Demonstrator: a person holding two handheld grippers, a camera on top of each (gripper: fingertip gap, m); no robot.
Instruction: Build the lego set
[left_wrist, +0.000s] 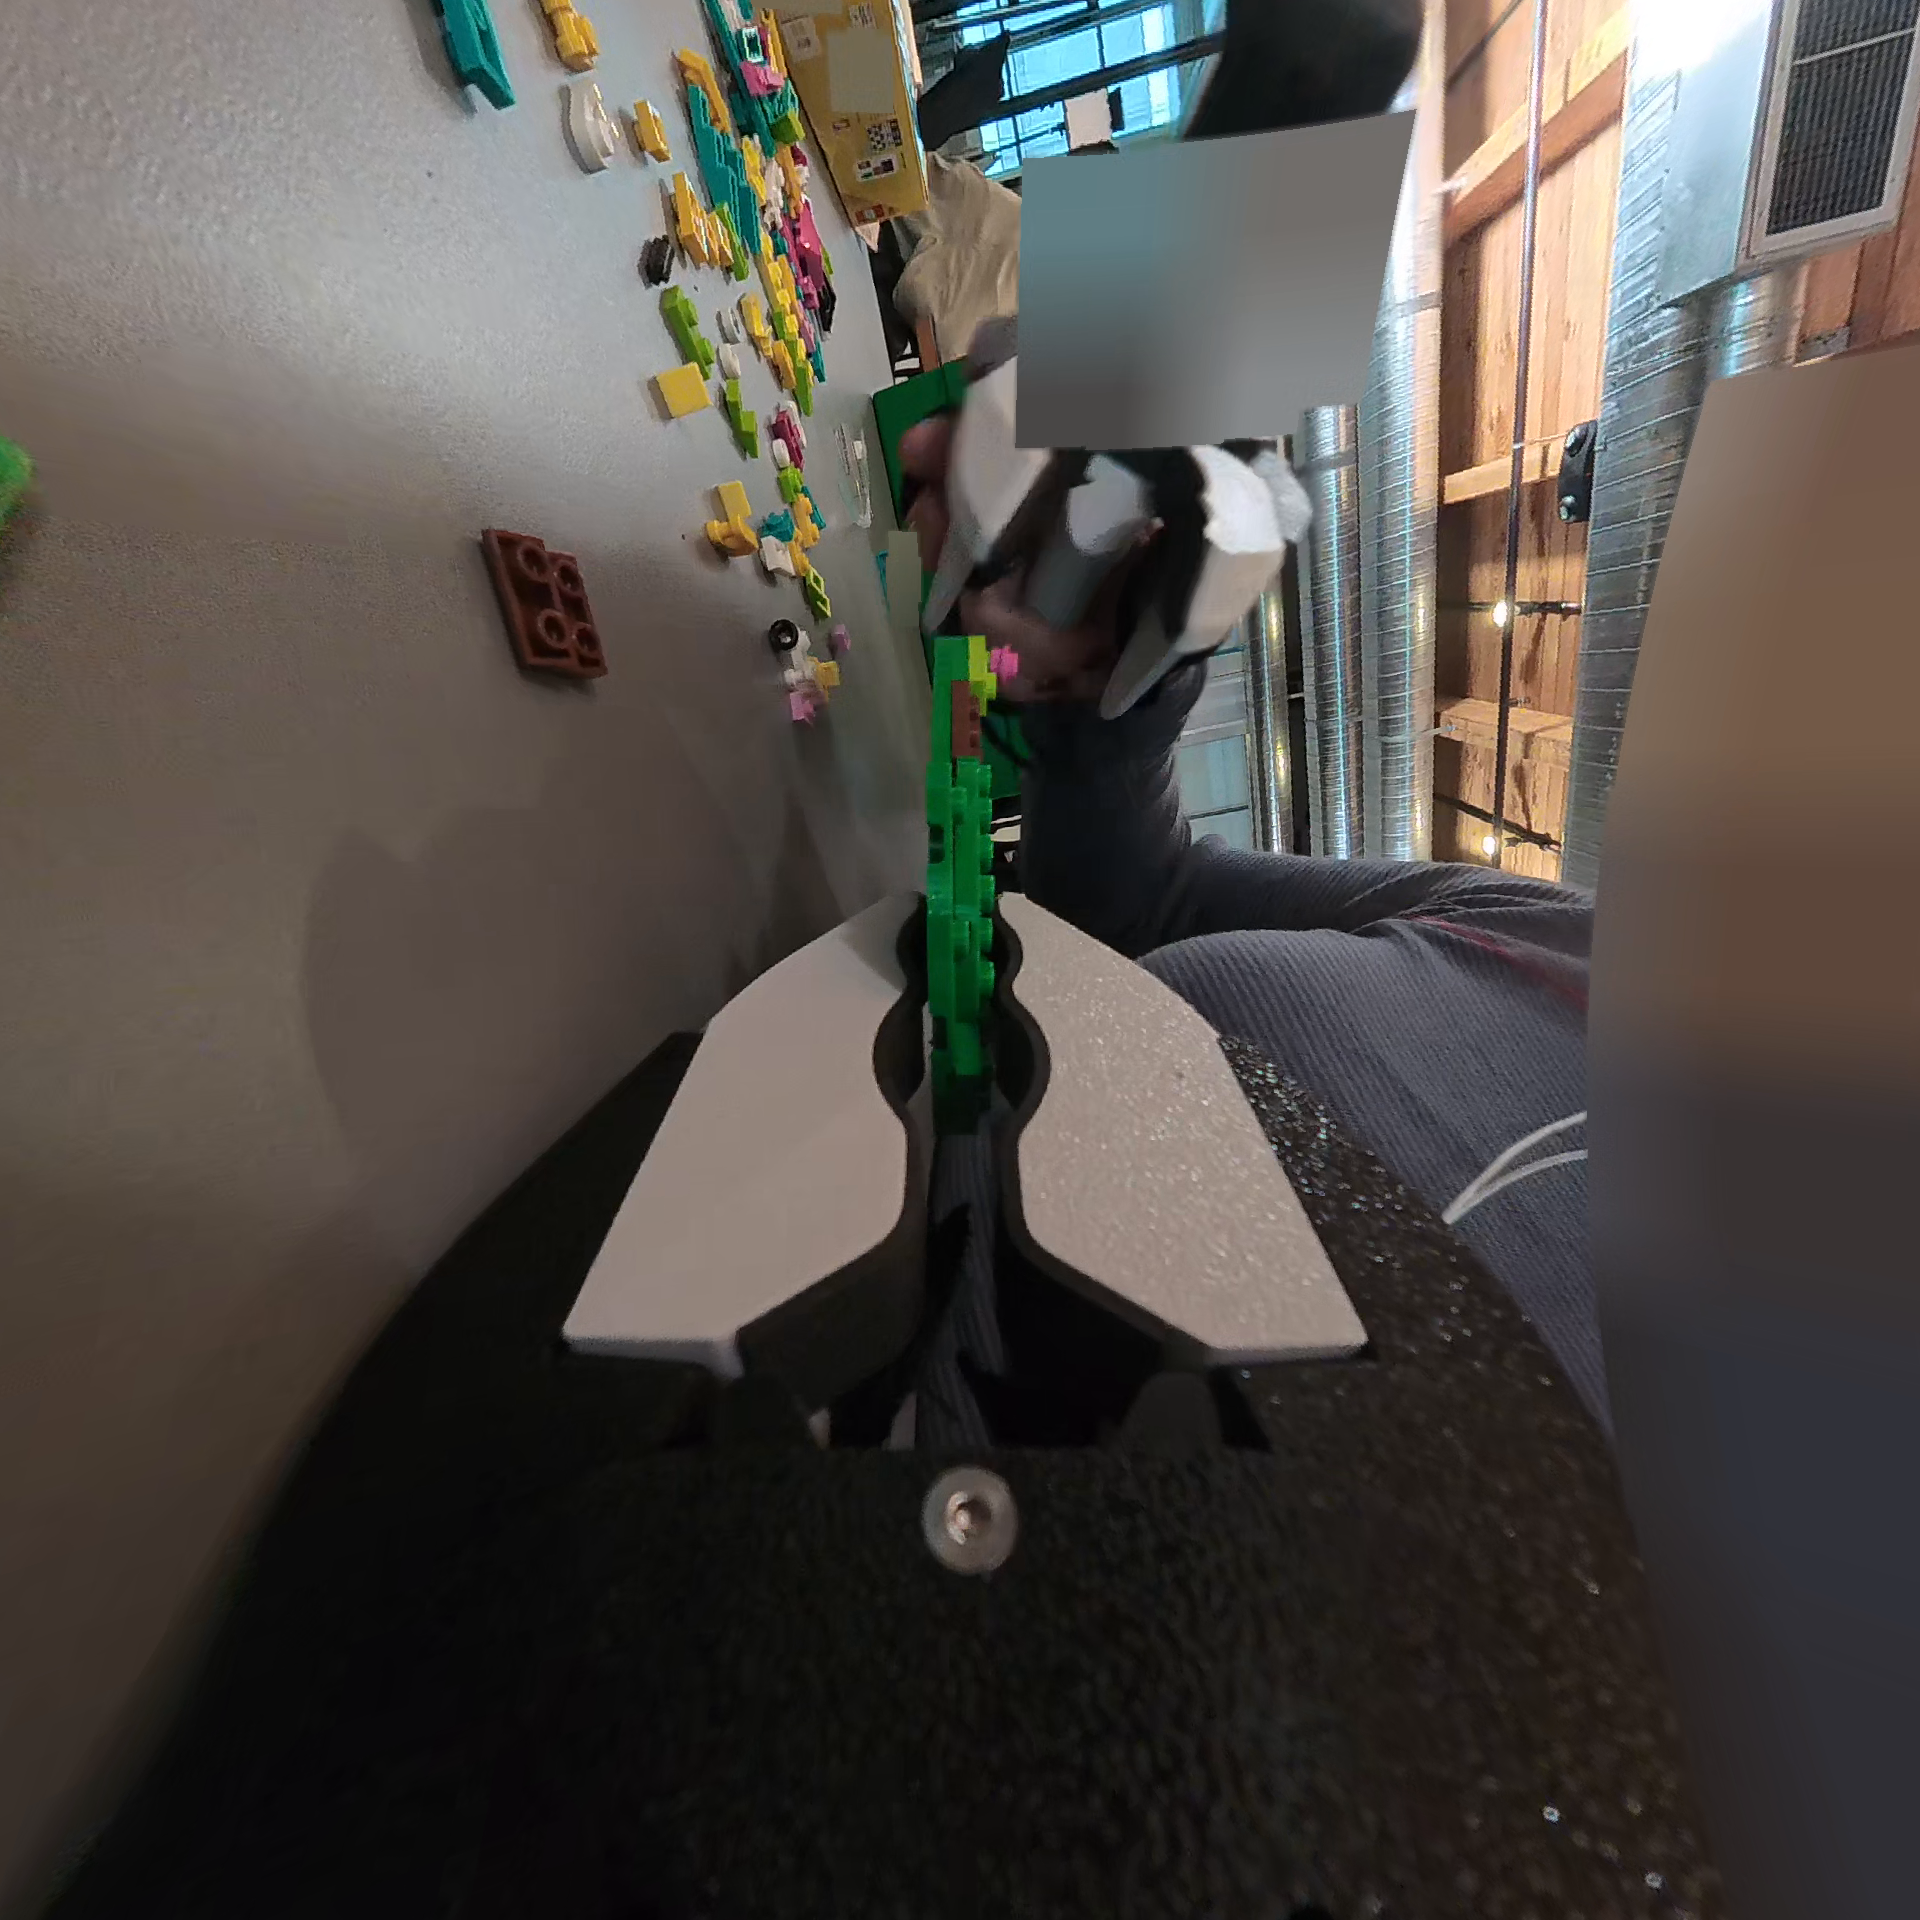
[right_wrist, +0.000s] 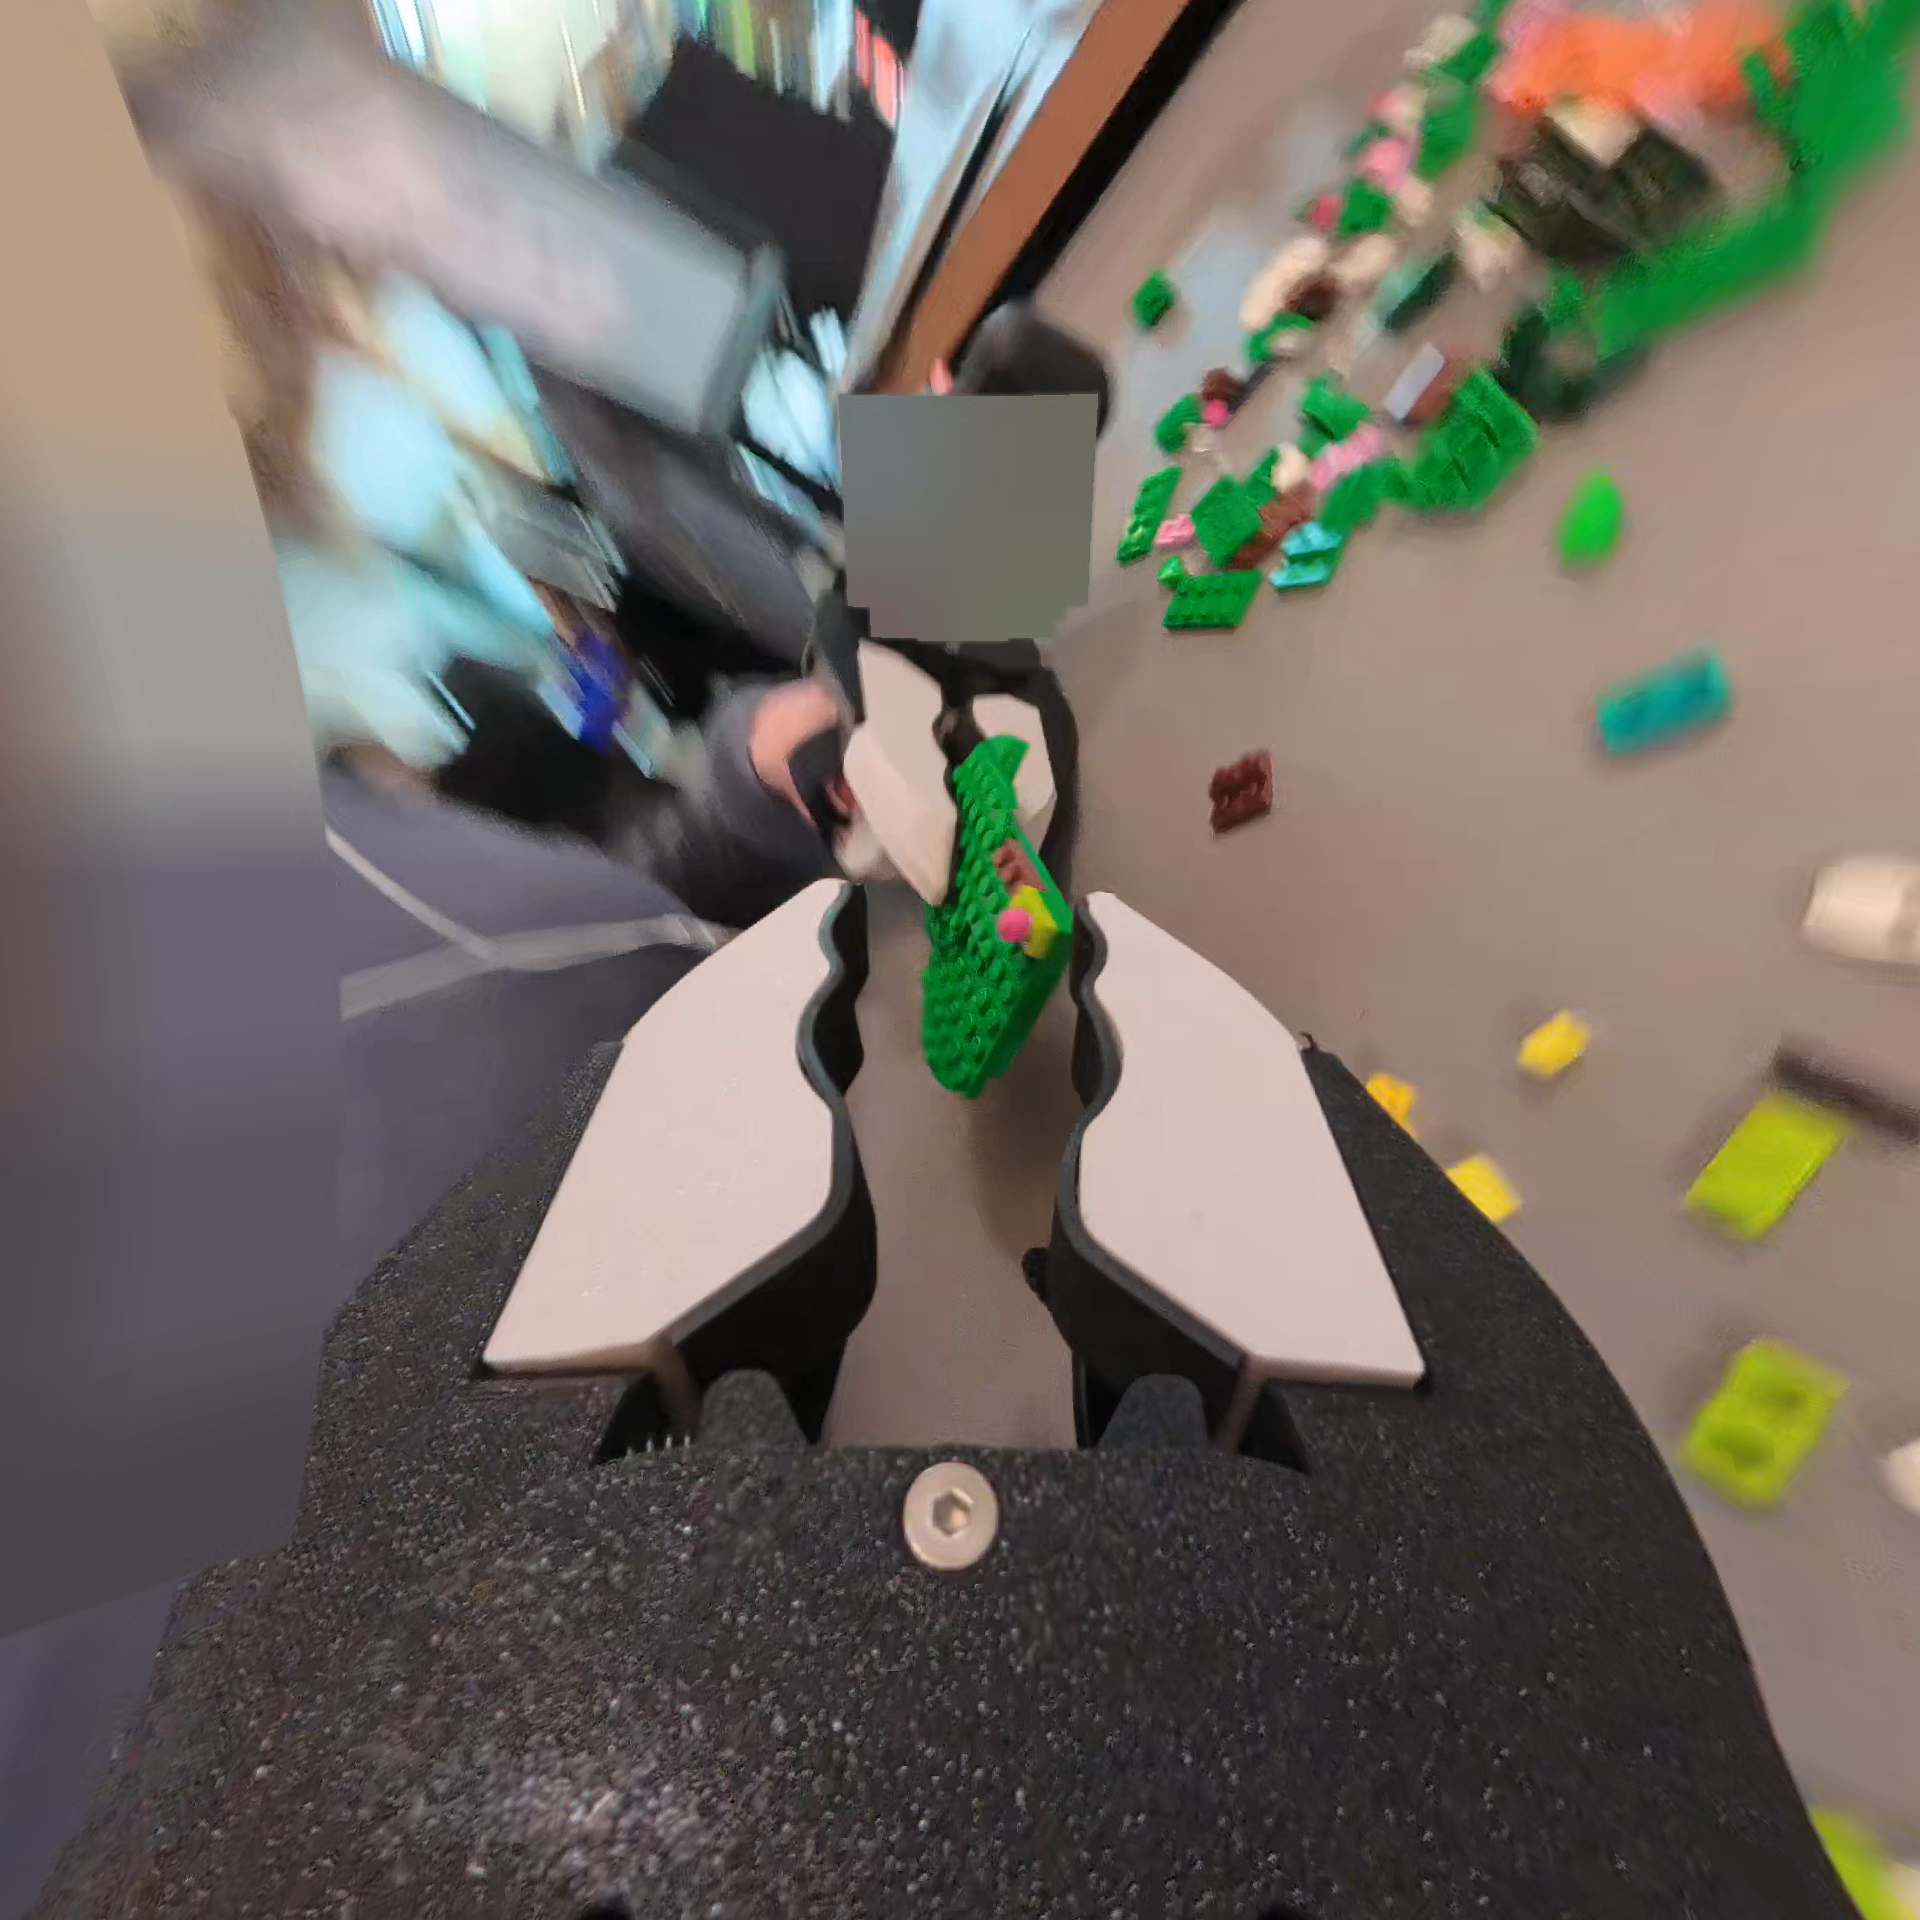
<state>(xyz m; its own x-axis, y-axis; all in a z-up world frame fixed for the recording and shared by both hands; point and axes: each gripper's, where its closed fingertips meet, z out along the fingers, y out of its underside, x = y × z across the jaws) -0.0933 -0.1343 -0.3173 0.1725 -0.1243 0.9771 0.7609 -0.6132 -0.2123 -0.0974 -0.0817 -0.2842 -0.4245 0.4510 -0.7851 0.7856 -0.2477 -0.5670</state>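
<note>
Gripping a green studded plate assembly (left_wrist: 961, 894) edge-on, the left gripper (left_wrist: 961, 925) has its two pale, matte, wavy-edged fingers (left_wrist: 790, 1122) nearly closed, the black inner pads pressed against both faces of the plate. The assembly is flat and stud-covered, built of bright green plates with a brown brick, a lime piece and a small pink stud near its far end; it is held in the air above the grey table (left_wrist: 260, 727). The right gripper (right_wrist: 961, 935) faces it with fingers (right_wrist: 1216, 1132) spread wide and holding nothing; in the right wrist view the plate's near end lies between the fingertips, and contact cannot be told. The gripper bodies are black with a grainy, speckled surface and a steel screw at centre. On the smooth table lie a brown plate (left_wrist: 542, 605) with round holes, well apart from the assembly, and a scatter of yellow, teal, pink and lime bricks (left_wrist: 748, 260) beside a yellow box (left_wrist: 852, 114). The right wrist view is motion-blurred; loose green bricks (right_wrist: 1351, 488) and lime plates (right_wrist: 1761, 1164) show on the table.
</note>
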